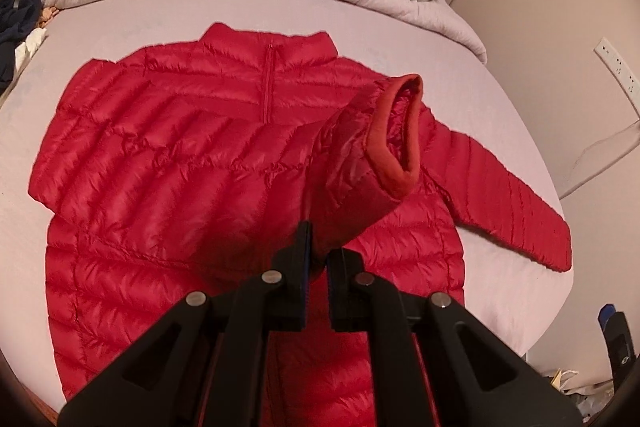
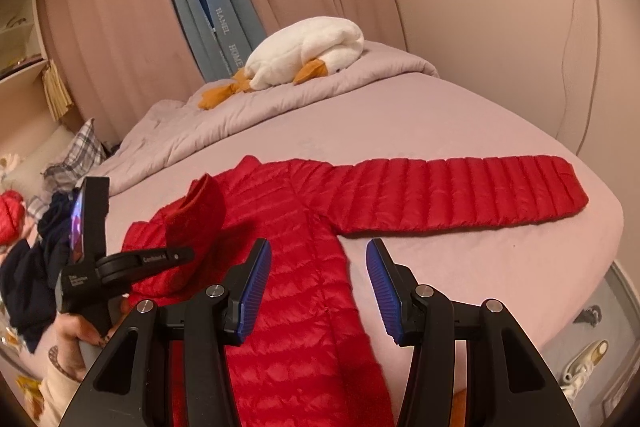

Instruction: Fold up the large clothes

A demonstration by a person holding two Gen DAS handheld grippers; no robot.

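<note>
A red quilted puffer jacket [image 1: 168, 163] lies flat on a bed [image 1: 400, 39], front up, collar toward the pillows. The left gripper [image 1: 316, 259] is clamped on one sleeve [image 1: 360, 155] near its cuff, held across the chest. The right gripper [image 2: 318, 283] hovers half-open and empty above the hem; the other sleeve [image 2: 460, 187] lies stretched out sideways. The first sleeve fold seems underway; next, lay it flat and release.
</note>
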